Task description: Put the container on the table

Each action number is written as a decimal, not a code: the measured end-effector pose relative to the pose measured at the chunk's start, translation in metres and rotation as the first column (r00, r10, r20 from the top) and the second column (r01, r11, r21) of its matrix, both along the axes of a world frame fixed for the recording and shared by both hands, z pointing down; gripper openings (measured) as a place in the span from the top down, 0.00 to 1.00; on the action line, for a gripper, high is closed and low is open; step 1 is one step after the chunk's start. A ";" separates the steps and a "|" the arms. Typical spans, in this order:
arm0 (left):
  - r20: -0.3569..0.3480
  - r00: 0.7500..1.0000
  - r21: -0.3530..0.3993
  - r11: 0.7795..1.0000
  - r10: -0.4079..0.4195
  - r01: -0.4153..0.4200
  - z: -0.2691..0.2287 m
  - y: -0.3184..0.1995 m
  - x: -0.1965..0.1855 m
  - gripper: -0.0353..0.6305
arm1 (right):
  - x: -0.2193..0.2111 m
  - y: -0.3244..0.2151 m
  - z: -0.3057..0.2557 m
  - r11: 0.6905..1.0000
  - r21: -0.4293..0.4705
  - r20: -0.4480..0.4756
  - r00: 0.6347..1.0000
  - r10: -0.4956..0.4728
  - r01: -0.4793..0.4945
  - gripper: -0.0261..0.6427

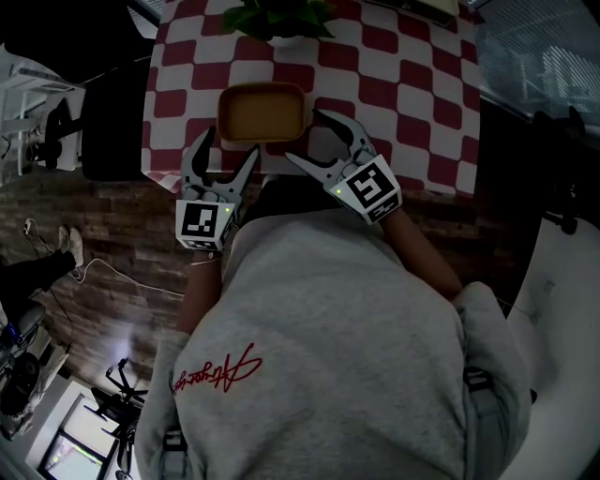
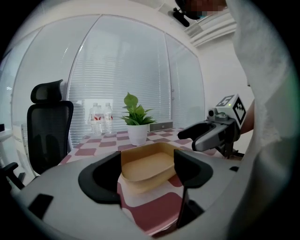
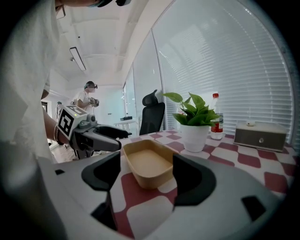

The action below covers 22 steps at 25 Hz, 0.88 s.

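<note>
An empty tan rectangular container (image 1: 262, 112) rests on the red-and-white checked table (image 1: 403, 103), close to its near edge. My left gripper (image 1: 222, 160) hangs open just off the container's near left corner. Off the near right corner my right gripper (image 1: 317, 137) is open too, touching nothing. The left gripper view has the container (image 2: 147, 166) lying beyond the spread jaws of the left gripper (image 2: 146, 176), with the right gripper (image 2: 212, 132) at the right. From the right gripper (image 3: 149, 180), the container (image 3: 148, 164) sits ahead and the left gripper (image 3: 91, 136) shows at the left.
A potted green plant (image 1: 278, 19) stands behind the container at the table's far side. A black office chair (image 1: 105, 127) is left of the table. Water bottles (image 2: 100, 118) and a small grey box (image 3: 259, 135) sit at the far end. Another person (image 3: 87, 98) stands in the background.
</note>
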<state>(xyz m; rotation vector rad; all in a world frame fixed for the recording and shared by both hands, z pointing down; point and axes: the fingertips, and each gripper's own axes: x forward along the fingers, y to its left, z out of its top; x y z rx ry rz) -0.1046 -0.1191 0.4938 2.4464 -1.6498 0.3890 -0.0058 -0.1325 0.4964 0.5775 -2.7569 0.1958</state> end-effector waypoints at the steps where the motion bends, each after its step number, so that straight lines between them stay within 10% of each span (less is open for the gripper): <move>1: -0.005 1.000 0.010 1.000 -0.001 0.001 -0.002 0.000 0.000 0.43 | 0.000 -0.001 -0.002 1.000 0.007 0.004 1.000 0.000 0.000 0.45; 18: -0.005 1.000 0.053 0.998 -0.021 0.021 -0.025 -0.002 0.002 0.45 | -0.002 -0.011 -0.028 0.998 0.067 0.069 0.998 0.015 -0.019 0.70; 22: 0.005 1.000 0.097 0.995 -0.019 0.019 -0.035 -0.003 0.002 0.61 | -0.003 -0.013 -0.034 0.996 0.082 0.078 0.997 0.017 -0.023 0.75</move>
